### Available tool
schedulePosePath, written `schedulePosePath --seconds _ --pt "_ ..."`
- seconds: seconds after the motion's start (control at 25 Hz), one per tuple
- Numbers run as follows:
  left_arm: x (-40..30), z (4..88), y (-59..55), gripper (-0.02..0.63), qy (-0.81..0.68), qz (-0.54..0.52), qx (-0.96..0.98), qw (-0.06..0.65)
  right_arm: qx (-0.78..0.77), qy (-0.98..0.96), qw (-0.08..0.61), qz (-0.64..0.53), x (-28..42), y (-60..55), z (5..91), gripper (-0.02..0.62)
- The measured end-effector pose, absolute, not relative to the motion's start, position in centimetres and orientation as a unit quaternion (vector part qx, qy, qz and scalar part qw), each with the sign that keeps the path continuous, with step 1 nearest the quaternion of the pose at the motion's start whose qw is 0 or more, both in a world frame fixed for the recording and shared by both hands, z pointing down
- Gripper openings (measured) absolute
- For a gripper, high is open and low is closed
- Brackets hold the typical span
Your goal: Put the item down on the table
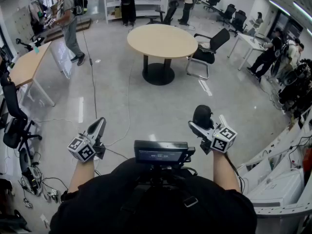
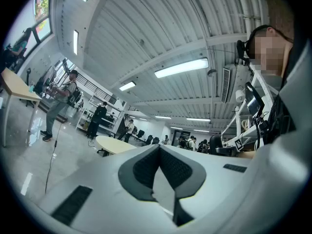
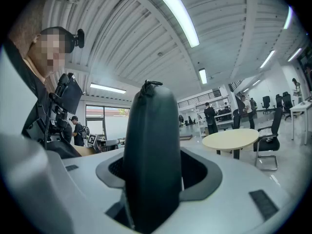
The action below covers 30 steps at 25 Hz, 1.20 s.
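The right claw (image 1: 200,125) is clenched on a dark soft pouch (image 1: 202,115). In the right gripper view the pouch fills the gap between the jaws and stands upright, its long axis running up out of the claw to a small pull loop at the top. It looks closed, so what is in it, if anything, cannot be seen. The pouch is in the air in front of the person's chest, over the bare floor (image 1: 146,106), with nothing under it to rest on. The left claw (image 1: 99,123) is clenched on nothing, its pads meeting with no gap, and it is held out at about the same height on the other side. The move ahead turns on one relation: the round desk (image 1: 162,40) lies well apart from the pouch, straight ahead across open floor and a little to the left of the right claw. Its light top looks bare, and an office chair (image 1: 209,48) is drawn up at its right side. The right claw, already carrying the pouch, is probably the one to set it down once the person has walked up to the desk.
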<state>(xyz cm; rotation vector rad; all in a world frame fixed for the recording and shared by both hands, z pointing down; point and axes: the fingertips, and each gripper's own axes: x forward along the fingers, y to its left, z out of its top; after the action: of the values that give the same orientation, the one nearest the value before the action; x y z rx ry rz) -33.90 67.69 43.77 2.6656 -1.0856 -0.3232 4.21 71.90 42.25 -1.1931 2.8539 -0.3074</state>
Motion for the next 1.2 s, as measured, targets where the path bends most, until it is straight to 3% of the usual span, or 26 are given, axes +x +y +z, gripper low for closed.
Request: schedulePosePath --seconds 0.76,1.2 --pt "-37.6 44.8 65.7 -0.003 -0.364 -0.122 0.913 0.135 -0.377 0.920 0.003 -0.110 -0.7 70.0 42.2 0.272" --pt "-46.3 46.1 64.4 -0.003 -0.382 -0.119 0.904 0.152 -0.353 0.927 -0.005 -0.125 -9.8 67.1 42.5 0.270"
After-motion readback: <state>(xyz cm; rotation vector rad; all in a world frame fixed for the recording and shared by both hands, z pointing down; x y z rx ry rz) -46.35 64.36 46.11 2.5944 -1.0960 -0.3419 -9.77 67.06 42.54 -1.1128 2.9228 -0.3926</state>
